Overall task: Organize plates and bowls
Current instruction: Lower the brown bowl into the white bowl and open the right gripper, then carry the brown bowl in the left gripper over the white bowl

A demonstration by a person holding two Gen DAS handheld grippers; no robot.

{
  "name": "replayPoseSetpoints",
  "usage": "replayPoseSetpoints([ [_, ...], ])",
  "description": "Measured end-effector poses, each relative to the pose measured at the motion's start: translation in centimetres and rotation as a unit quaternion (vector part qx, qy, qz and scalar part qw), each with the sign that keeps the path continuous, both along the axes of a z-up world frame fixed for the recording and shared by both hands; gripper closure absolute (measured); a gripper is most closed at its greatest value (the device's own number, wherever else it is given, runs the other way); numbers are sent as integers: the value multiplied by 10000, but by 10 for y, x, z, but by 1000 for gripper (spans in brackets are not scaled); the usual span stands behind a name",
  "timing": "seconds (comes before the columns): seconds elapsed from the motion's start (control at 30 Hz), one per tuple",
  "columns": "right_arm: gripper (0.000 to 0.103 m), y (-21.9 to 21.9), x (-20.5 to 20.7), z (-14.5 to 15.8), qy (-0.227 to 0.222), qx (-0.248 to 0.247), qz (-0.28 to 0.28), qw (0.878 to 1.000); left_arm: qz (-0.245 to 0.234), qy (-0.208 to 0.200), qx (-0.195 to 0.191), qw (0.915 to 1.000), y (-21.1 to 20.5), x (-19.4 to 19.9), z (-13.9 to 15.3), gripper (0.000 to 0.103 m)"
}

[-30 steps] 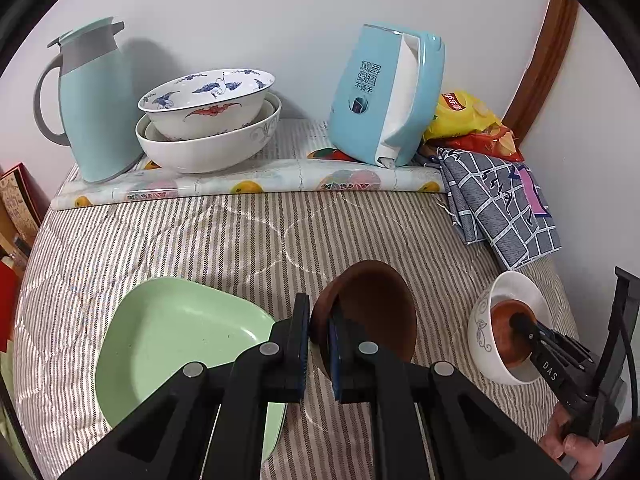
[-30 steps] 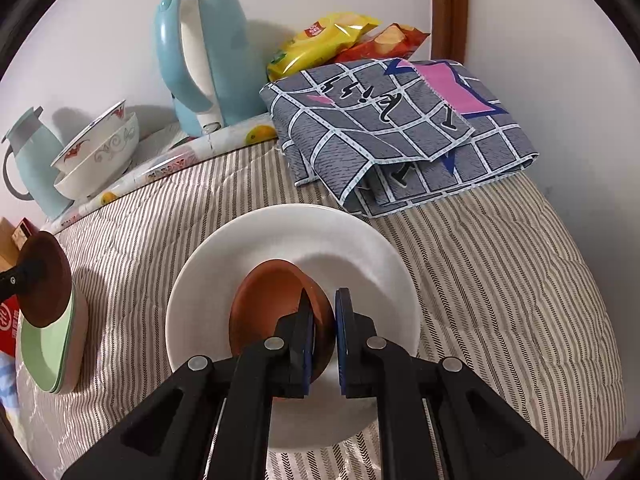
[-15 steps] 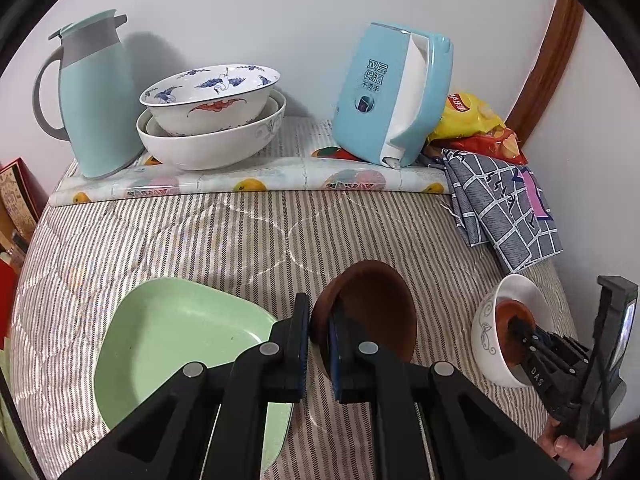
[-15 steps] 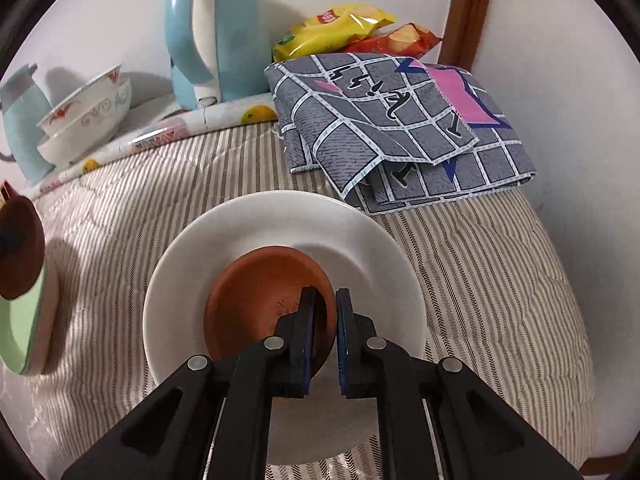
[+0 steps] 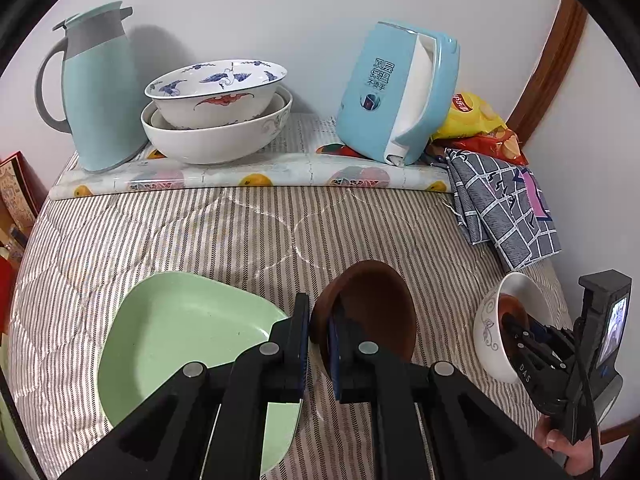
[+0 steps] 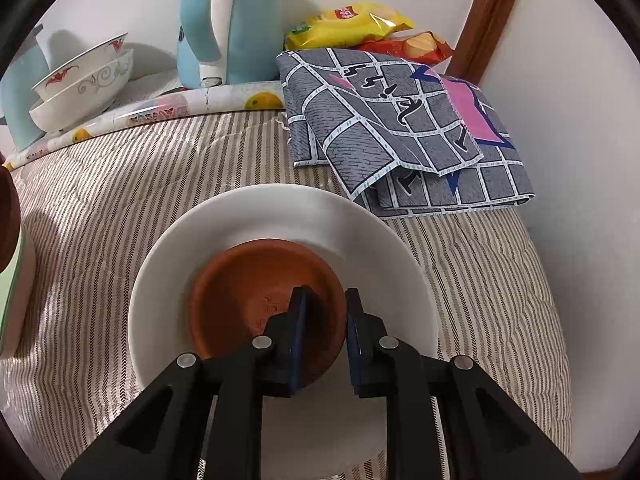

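My left claw [image 5: 319, 344] is clamped tight on the rim of a small dark brown wooden bowl [image 5: 372, 308], held tilted on edge just beside the pale green squarish plastic plate [image 5: 188, 336], which lies empty on the striped quilted bedcover [image 5: 200, 232]. My right claw [image 6: 326, 320] is opening; the rim of a small reddish-brown round saucer-bowl [image 6: 256, 296] sits between its jaws, with a gap showing at the right pad. That saucer-bowl rests inside the wide white ceramic bowl [image 6: 280, 216], nothing else in it. At the back, on the fruit-print plastic sheet [image 5: 256, 172], a white bowl with blue cranes and a red bat [image 5: 216, 92] is nested in a larger plain white bowl with grey scrollwork [image 5: 216, 140]; I cannot tell what either contains. Flanking them: a pale blue lidded jug [image 5: 96, 88] and a pale blue electric kettle [image 5: 396, 88]. A grey grid-print folded cloth [image 6: 400, 120] lies near the white bowl, snack bags [image 6: 360, 28] behind it.
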State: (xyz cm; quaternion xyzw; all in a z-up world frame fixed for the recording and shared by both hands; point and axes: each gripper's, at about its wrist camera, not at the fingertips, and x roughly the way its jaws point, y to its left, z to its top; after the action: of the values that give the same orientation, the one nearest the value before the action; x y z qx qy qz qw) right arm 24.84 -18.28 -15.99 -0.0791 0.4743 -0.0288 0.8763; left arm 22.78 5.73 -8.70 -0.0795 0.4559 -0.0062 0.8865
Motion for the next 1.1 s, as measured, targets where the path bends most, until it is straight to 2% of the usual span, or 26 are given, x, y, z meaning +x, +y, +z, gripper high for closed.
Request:
replayPoseSetpoints([
  [0.13, 69, -2, -2, 4, -66, 162, 70, 9998, -8, -11, 3, 10000, 0, -2, 1, 94],
  [0.23, 66, -3, -4, 7, -89, 248, 78, 9996, -17, -35, -21, 10000, -1, -4, 3, 94],
  [0.7, 63, -29, -50, 51, -623, 698, -120, 9955, -248, -191, -52, 9995, -35, -26, 20, 94],
  [1.1, 57, -76, -102, 76, -952, 780, -367, 9917, -598, -328, -60, 9977, -93, -44, 30, 94],
])
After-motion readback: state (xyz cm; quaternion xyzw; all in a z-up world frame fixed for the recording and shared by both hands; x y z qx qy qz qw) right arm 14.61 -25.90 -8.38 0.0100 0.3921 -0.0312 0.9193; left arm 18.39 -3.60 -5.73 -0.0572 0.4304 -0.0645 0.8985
